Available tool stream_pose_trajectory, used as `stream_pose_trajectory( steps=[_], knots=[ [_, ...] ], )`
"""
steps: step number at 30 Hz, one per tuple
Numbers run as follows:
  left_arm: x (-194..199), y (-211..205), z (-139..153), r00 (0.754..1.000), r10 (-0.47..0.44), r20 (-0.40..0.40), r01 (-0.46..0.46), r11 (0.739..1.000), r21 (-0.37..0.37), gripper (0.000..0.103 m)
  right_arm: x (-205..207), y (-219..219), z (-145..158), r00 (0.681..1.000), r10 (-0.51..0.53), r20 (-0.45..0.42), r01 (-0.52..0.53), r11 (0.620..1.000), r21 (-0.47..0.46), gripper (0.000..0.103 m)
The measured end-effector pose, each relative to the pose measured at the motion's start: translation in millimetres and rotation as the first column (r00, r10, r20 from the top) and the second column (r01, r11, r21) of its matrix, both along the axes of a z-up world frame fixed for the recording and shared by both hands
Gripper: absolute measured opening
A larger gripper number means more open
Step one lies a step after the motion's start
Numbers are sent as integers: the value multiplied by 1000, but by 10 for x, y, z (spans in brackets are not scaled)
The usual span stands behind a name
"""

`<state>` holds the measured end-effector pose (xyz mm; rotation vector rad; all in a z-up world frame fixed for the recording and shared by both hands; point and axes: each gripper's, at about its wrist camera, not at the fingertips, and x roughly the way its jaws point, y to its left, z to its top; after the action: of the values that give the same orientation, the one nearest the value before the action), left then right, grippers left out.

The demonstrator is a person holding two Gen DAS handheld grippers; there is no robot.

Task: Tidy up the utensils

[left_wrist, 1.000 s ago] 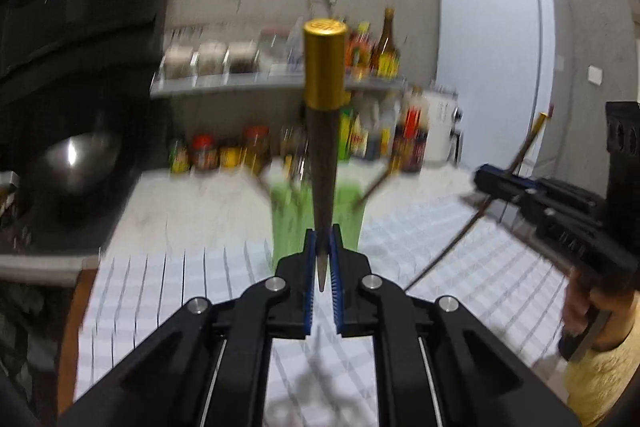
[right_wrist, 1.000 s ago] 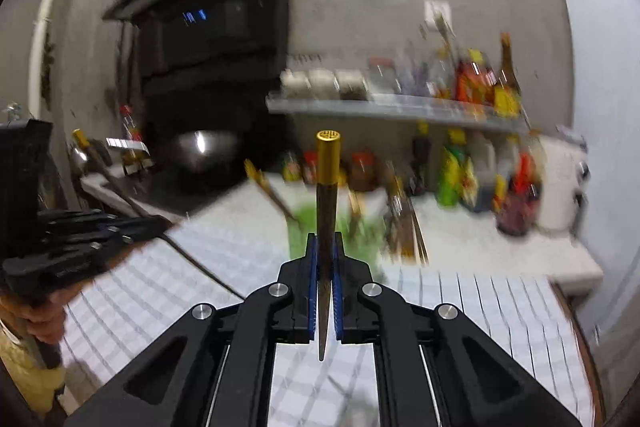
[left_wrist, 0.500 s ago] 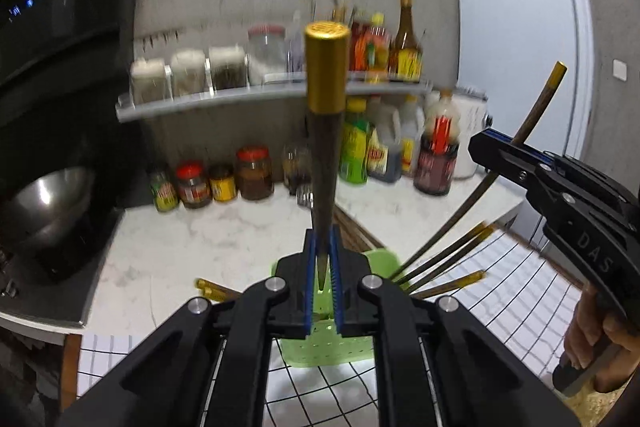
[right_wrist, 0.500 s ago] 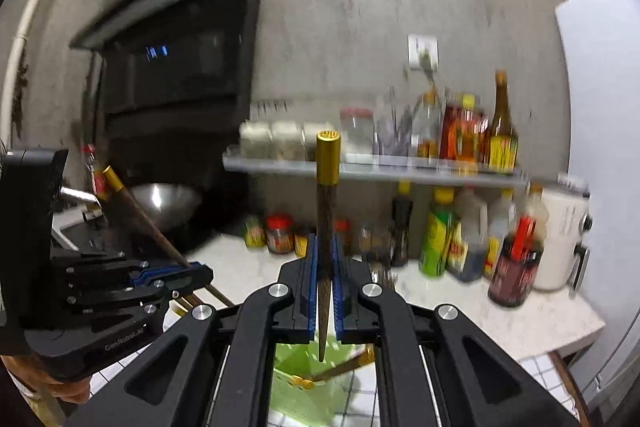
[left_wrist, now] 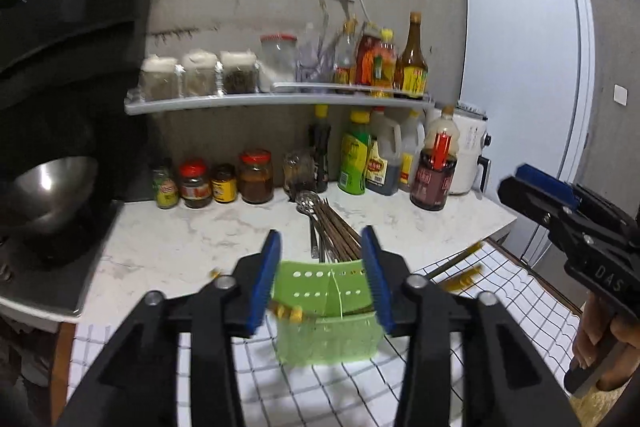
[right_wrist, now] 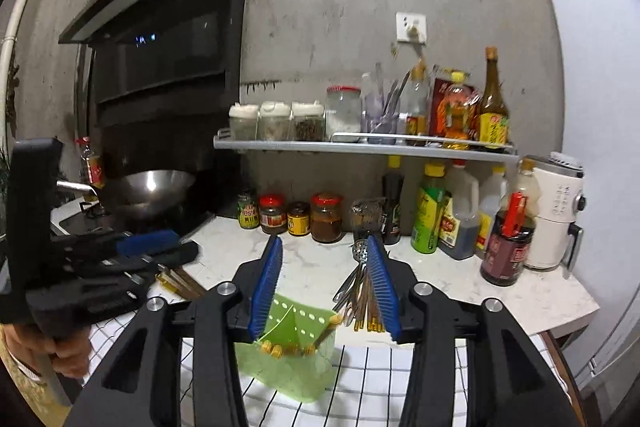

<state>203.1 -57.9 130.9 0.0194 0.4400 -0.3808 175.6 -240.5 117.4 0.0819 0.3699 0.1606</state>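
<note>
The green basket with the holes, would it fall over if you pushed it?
Probably yes. The green basket looks like thin, see-through plastic, so it is likely light. It stands taller than it is wide on a checked cloth, and the gold-tipped chopsticks inside lean to one side, which may help it tip.

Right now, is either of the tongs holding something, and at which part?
Nothing is held. Both the left tongs and right tongs have just been opening, with nothing between them, above the green holder.
</note>
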Motion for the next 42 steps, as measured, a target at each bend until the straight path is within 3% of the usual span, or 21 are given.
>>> stream_pose_trajectory(
  steps=[2, 7, 10, 16, 25, 33, 42],
  knots=[
    [-223, 72, 2, 999, 34, 7, -34, 999, 17, 71, -233, -14, -16, 1000, -6, -22, 6, 1000, -10, 64],
    [-821, 247, -362, 988, 137, -75, -131, 988, 80, 91, -825, -5, -340, 988, -8, -155, 7, 1000, -11, 82],
    [-1158, 315, -610, 979, 155, -134, -144, 986, 87, 97, -1143, 43, -516, 976, -11, -220, 11, 1000, -3, 87],
    [-1691, 393, -851, 963, 192, -189, -177, 980, 89, 97, -1741, 179, -635, 966, -9, -260, 4, 1000, -20, 93],
    [-2318, 489, -999, 947, 259, -190, -222, 955, 194, 97, -2424, -13, -639, 955, -118, -271, 101, 992, -77, 96],
    [-2374, 547, -1008, 935, 313, -169, -270, 933, 238, 97, -2536, -146, -893, 925, -163, -342, 145, 986, -77, 96],
    [-2333, 551, -1041, 931, 315, -184, -268, 933, 242, 97, -2499, -88, -933, 925, -150, -350, 128, 988, -84, 96]
  ],
)
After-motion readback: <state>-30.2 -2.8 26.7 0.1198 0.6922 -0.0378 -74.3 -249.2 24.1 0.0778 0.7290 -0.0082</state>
